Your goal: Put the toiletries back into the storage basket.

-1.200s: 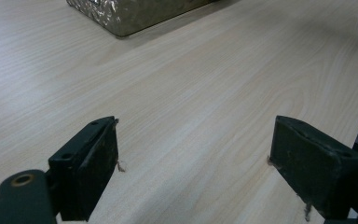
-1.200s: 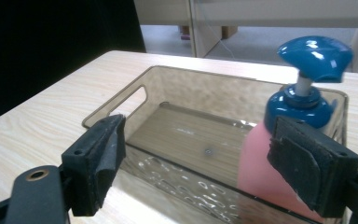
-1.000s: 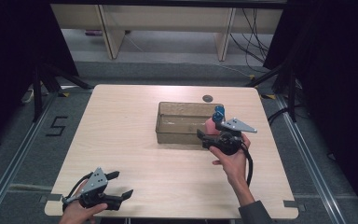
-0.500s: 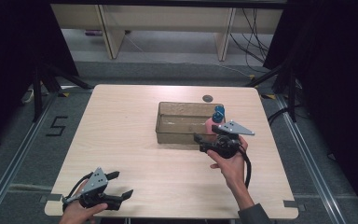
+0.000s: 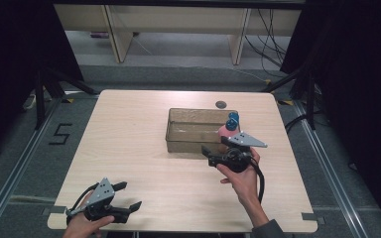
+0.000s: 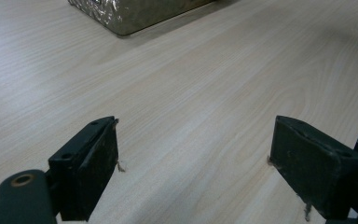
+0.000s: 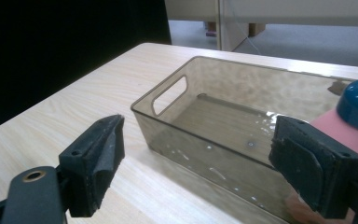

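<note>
A clear brownish plastic bin (image 5: 188,136) stands on the table right of centre, its bottom bare. At its right end is a pink bottle (image 5: 225,131) with a blue cap (image 5: 233,120); I cannot tell if it stands inside the bin or just beside it. My right gripper (image 5: 209,155) hovers at the bin's near right corner, open, jaws pointing left. In the right gripper view the bin (image 7: 223,116) lies ahead between the open jaws (image 7: 198,135) and the bottle (image 7: 349,128) is at the right. My left gripper (image 5: 129,195) rests open at the table's front left, nothing between its jaws (image 6: 193,140).
A small dark round spot (image 5: 221,104) lies on the light wooden table (image 5: 129,139) behind the bin. The bin's corner (image 6: 135,11) shows far ahead in the left gripper view. Dark curtains flank the table, and shelving legs and cables stand beyond its far edge.
My right gripper has drifted slightly toward the person and to the left, along the bin's near right corner. The left gripper has not moved.
</note>
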Demonstrator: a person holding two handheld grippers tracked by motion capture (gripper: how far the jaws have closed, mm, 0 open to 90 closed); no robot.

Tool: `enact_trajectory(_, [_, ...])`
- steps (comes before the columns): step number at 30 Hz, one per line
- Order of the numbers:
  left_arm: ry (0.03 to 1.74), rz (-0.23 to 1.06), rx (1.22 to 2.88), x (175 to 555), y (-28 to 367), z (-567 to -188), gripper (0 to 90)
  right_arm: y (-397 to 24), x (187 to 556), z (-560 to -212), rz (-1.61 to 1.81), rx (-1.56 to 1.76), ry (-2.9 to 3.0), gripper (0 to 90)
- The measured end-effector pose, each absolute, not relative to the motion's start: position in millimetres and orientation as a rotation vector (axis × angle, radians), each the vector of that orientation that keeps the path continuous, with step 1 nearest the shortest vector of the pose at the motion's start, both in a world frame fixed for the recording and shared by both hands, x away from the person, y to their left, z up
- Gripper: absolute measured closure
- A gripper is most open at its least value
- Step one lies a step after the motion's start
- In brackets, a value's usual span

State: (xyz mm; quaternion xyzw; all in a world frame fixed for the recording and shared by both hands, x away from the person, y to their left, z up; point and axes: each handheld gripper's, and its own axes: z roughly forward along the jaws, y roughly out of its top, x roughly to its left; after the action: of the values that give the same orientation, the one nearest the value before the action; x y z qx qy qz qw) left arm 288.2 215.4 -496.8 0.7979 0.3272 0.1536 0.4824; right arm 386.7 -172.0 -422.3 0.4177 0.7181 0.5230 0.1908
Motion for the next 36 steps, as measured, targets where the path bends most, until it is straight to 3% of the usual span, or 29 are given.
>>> enact_trajectory(36, [0.803,0.373,1.941,290,216,-497,14.7,-162,370,-436,1.537,1.138,2.078,18.2])
